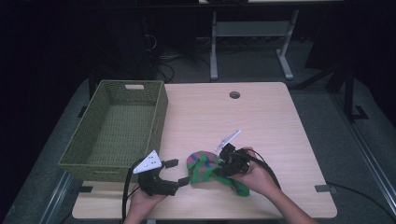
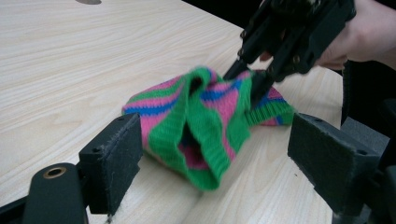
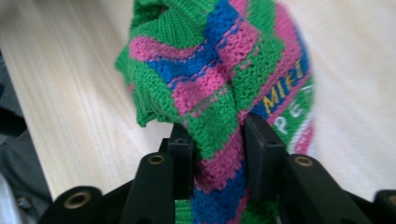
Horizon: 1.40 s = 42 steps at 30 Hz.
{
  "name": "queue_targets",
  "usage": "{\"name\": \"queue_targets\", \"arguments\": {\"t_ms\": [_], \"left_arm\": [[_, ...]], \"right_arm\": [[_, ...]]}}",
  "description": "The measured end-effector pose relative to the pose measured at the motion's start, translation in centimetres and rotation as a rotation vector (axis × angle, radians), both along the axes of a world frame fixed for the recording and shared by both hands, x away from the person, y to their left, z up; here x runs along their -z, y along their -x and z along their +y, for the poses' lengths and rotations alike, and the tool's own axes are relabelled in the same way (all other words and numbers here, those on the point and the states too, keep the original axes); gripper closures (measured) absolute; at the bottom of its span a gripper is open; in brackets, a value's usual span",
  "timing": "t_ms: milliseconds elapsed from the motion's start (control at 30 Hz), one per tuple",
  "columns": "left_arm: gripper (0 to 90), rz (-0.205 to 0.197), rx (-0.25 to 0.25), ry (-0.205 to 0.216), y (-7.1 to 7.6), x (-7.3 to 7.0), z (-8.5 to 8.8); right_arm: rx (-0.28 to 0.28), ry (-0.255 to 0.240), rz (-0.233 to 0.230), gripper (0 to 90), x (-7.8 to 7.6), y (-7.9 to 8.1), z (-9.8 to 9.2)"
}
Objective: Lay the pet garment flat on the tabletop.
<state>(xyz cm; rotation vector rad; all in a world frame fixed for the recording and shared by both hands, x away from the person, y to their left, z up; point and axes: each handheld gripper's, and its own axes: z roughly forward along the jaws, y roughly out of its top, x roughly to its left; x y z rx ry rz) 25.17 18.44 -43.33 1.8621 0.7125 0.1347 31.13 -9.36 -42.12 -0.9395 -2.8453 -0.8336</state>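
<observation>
Two hand-held grippers work near the front edge of the light wooden tabletop (image 1: 261, 116), and the landmark between them is a striped knit garment (image 1: 205, 165) in green, pink and blue, lying bunched on the wood.

The right hand-held gripper (image 1: 223, 169) sits just right of the garment, held by the person's right hand (image 1: 257, 176). Its jaws are clamped on a fold of the knit: in the right gripper view the fabric (image 3: 219, 84) is pinched tight between the two black pads and rises in a ridge beyond them, with yellow and white lettering on one stripe, too blurred to read fully. From the left gripper view, the same gripper (image 2: 261, 77) reaches down into the far side of the garment (image 2: 205, 121).

The left hand-held gripper (image 1: 178, 172) lies just left of the garment, gripped by the left hand (image 1: 142, 201), with its grey three-cornered plate on top. Its jaws stand wide apart, holding nothing; in the left gripper view its jaw pads frame the garment, one on either side and short of touching it.

Left of the garment and farther back, a green woven basket (image 1: 156, 116) rests at the tabletop's left edge. A round cable hole (image 1: 234, 94) lies well behind the garment.
</observation>
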Motion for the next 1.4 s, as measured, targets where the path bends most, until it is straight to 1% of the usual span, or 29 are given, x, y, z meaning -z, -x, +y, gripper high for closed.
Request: {"name": "queue_targets", "arguments": {"t_ms": [33,167,200,233,267,300,333,367,433,467,500,600,733,767,800,833,867,967,1033,1067,1100,1133,1167,1233,1267,1333,1400], "left_arm": [[17.6,0.000,0.000,0.001,0.0,0.0,0.0],[17.6,0.001,0.005,-0.005,0.0,0.0,-0.1],[17.6,0.001,0.005,-0.005,0.0,0.0,-0.1],[17.6,0.000,0.005,-0.004,0.0,0.0,-0.1],[17.6,0.000,0.005,-0.004,0.0,0.0,-0.1],[17.6,0.001,0.006,-0.006,0.0,0.0,-0.1],[17.6,0.003,0.005,-0.008,0.0,0.0,0.0],[17.6,0.005,0.002,-0.001,-0.1,0.0,0.1],[17.6,0.004,0.001,-0.002,-0.1,0.0,0.2],[17.6,0.004,0.001,-0.002,-0.1,0.0,0.2],[17.6,0.004,0.001,0.000,-0.1,0.0,0.2],[17.6,0.004,0.003,-0.001,-0.1,0.0,0.1],[17.6,0.002,0.001,-0.003,-0.1,0.0,0.0],[17.6,0.001,0.002,-0.003,-0.1,0.0,0.0],[17.6,0.001,0.002,-0.003,-0.1,0.0,0.0],[17.6,-0.001,0.003,-0.005,-0.1,0.0,0.0],[17.6,-0.002,0.003,-0.005,-0.1,0.0,0.0],[17.6,-0.008,0.004,-0.003,-0.1,0.0,0.1],[17.6,-0.008,0.004,-0.003,-0.1,0.0,0.2],[17.6,-0.008,0.004,-0.003,-0.1,0.0,0.2],[17.6,-0.008,0.004,-0.005,-0.1,0.0,0.2],[17.6,-0.009,0.004,-0.006,-0.1,0.0,0.2],[17.6,-0.012,0.003,-0.006,-0.1,-0.1,0.2],[17.6,-0.010,0.001,-0.005,-0.1,-0.1,0.3],[17.6,-0.010,0.001,-0.006,-0.1,-0.1,0.3],[17.6,-0.008,0.000,-0.006,-0.1,-0.1,0.3],[17.6,-0.005,-0.002,-0.006,-0.1,0.0,0.3]], "right_arm": [[-0.008,0.006,0.008,63.6,0.2,0.1,0.2],[-0.035,0.024,0.012,55.9,0.8,0.5,0.5],[-0.035,0.024,0.012,55.9,0.8,0.5,0.5],[-0.057,0.024,0.013,49.8,1.0,0.6,0.5],[-0.065,0.026,0.015,47.7,0.9,0.7,0.4],[-0.065,0.026,0.015,47.7,0.9,0.7,0.4],[-0.071,0.026,0.016,45.2,0.8,0.7,0.3],[-0.082,0.021,0.026,40.9,0.5,0.8,0.0],[-0.092,0.021,0.025,38.1,0.2,0.9,-0.3],[-0.092,0.021,0.025,38.1,0.2,0.9,-0.3],[-0.090,0.013,0.022,36.5,-0.2,1.1,-0.8],[-0.095,0.004,0.006,35.8,-0.7,1.3,-1.2],[-0.121,-0.019,-0.028,37.2,-1.8,1.5,-1.0],[-0.138,-0.024,-0.040,39.7,-2.1,1.6,-0.8],[-0.147,-0.028,-0.042,41.1,-2.3,1.7,-0.6],[-0.147,-0.028,-0.042,41.1,-2.3,1.7,-0.6],[-0.177,-0.037,-0.049,42.2,-2.8,1.8,0.0],[-0.204,-0.035,-0.068,44.2,-3.2,2.0,0.7],[-0.216,-0.044,-0.073,45.6,-3.4,1.9,1.2],[-0.216,-0.044,-0.073,45.6,-3.4,1.9,1.2],[-0.233,-0.042,-0.071,47.2,-3.3,1.7,1.7],[-0.233,-0.042,-0.071,47.2,-3.3,1.7,1.7],[-0.236,-0.031,-0.074,48.4,-3.2,1.5,2.1],[-0.237,-0.033,-0.066,48.9,-3.2,1.4,2.3],[-0.242,-0.025,-0.064,49.5,-3.0,1.2,2.7],[-0.246,-0.018,-0.063,50.0,-2.9,1.1,2.8],[-0.251,0.001,-0.086,51.3,-2.7,1.1,3.3]]}}
